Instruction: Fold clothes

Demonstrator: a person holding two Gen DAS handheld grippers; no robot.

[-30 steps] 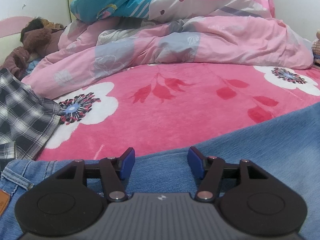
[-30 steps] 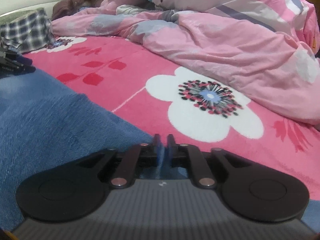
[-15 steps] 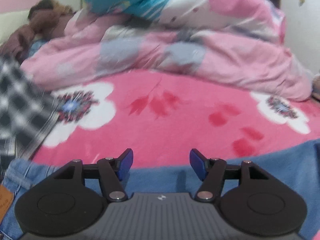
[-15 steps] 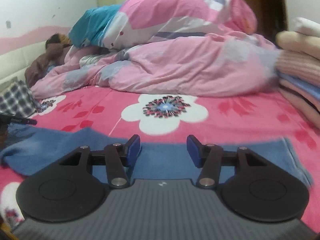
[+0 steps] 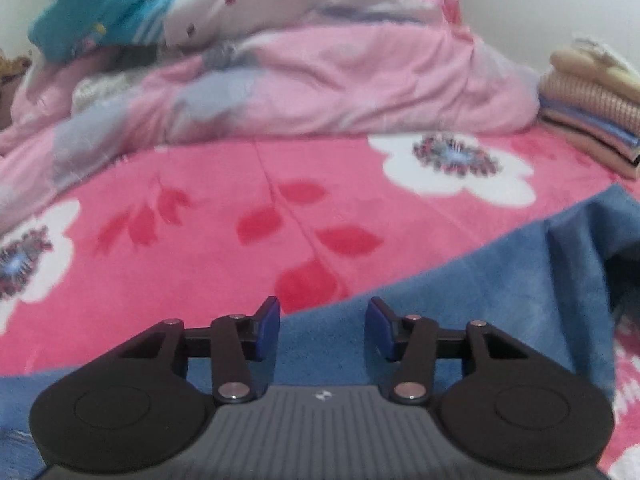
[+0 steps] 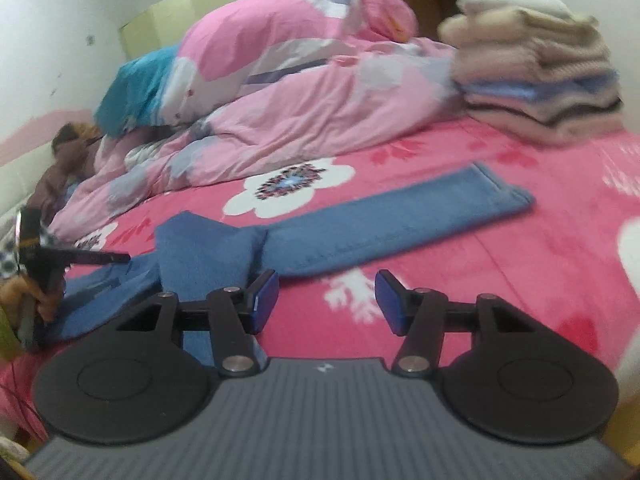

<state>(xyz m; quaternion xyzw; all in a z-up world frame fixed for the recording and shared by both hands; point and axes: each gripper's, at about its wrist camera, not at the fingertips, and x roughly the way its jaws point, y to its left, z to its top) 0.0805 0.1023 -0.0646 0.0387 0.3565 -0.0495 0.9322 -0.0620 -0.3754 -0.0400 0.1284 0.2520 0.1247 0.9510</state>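
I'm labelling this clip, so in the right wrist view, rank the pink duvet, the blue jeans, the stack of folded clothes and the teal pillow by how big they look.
1. pink duvet
2. blue jeans
3. stack of folded clothes
4. teal pillow, partly hidden by the duvet

The jeans lie nearer the camera than the stack, so that pair is unsure.

The right gripper (image 6: 326, 300), clamped on the jeans (image 6: 400, 220) a second ago, is now standing with its jaws apart and lifted clear of them, looking down on one leg stretched toward the bed's far right corner. The left gripper (image 5: 322, 328) is swinging rightward over the denim, bringing the folded stack (image 5: 592, 108) into its view.
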